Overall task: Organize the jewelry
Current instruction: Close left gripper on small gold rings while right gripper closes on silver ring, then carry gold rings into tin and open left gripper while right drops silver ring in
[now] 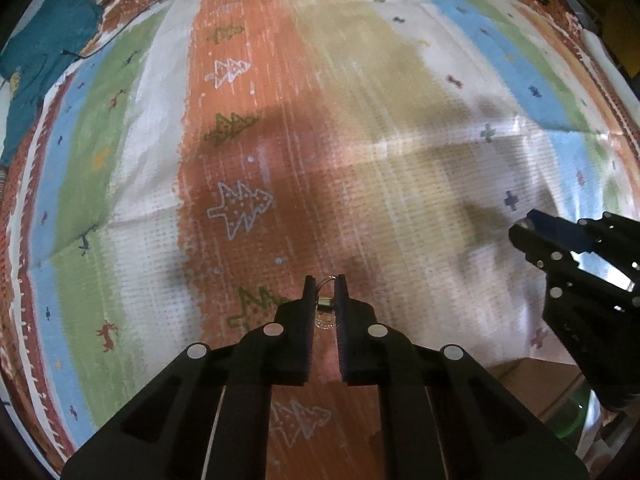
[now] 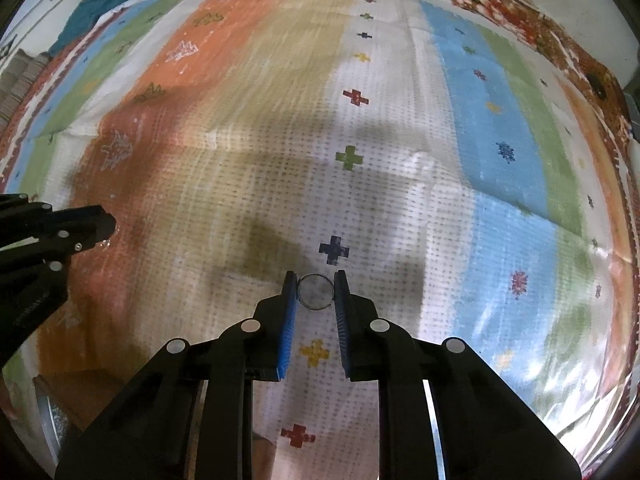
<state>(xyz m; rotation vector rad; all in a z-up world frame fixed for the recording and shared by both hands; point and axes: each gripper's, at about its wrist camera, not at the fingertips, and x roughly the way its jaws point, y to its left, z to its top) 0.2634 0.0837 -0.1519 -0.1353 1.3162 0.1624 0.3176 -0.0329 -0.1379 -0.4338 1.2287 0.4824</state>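
The left gripper [image 1: 324, 292] was clenched on a small piece of jewelry [image 1: 323, 304]: a thin wire loop showed above the fingertips, a brass-coloured bit sat between the pads, and a pale beaded part hung below. The right gripper [image 2: 316, 290] was closed on a thin metal ring [image 2: 315, 291], whose rim touched both blue-ribbed pads [image 2: 289, 320]. Both tools pointed steeply down over the patterned cloth [image 1: 360, 80].

Risks, as judged from this position:
- The ring was held only at two rim points, near the fingertips. A tilt or a sudden lift could let it spring out and roll across the cloth.
- Extra squeeze could bend the thin band out of round.
- The left piece was gripped by a very small part. Its hanging section could snag on the weave, or slip free if the jaws relaxed.
- The busy print would make a dropped item hard to find.

The ring appeared as a plain dark wire circle, upright across the jaws, over the white stripe just below a dark blue cross [image 2: 334, 250]. The left piece lay over the orange stripe, well away from every cloth edge. A teal garment [image 1: 44, 52] lay at the far left corner.
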